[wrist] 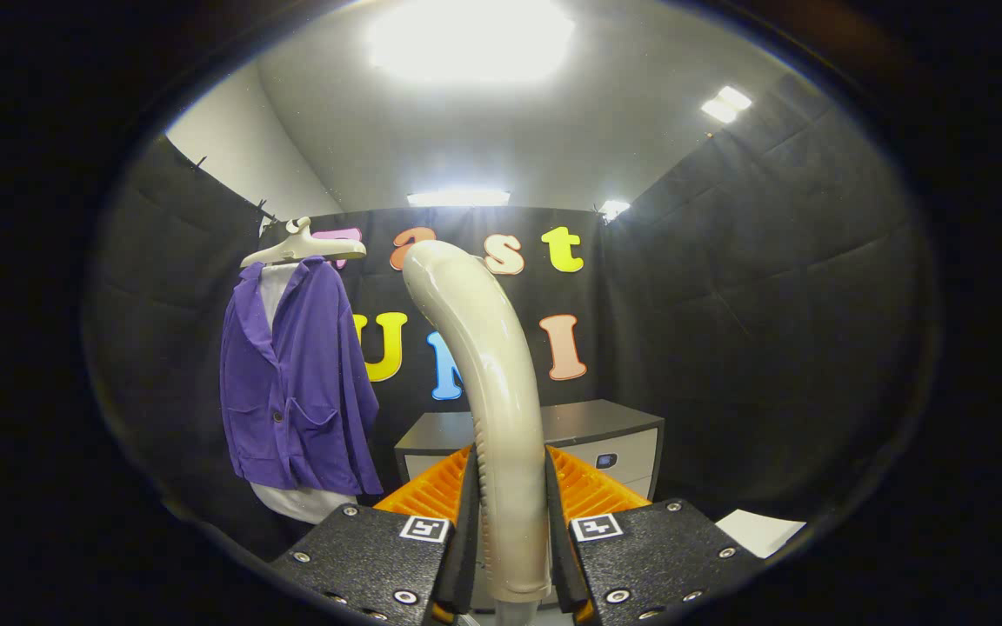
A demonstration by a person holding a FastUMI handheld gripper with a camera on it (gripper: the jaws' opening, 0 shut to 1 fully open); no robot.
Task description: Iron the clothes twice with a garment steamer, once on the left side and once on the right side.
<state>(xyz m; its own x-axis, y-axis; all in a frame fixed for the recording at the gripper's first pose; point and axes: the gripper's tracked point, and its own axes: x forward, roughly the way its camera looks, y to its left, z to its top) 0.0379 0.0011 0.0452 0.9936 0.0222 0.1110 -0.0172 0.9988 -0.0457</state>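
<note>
In the gripper view, the hand-held gripper is closed on the garment steamer — both fingers press its cream handle low down, and the glossy neck curves up beyond them. It looks stiff, smooth and probably slippery, so this low, firm hold seems right. The purple jacket — soft, light — hangs on a hanger, well apart, left of the steamer.

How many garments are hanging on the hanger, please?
2: a purple jacket on the hanger, ahead-left of the gripper shut on the steamer handle, and a white garment beneath it; more may be hidden.
</note>
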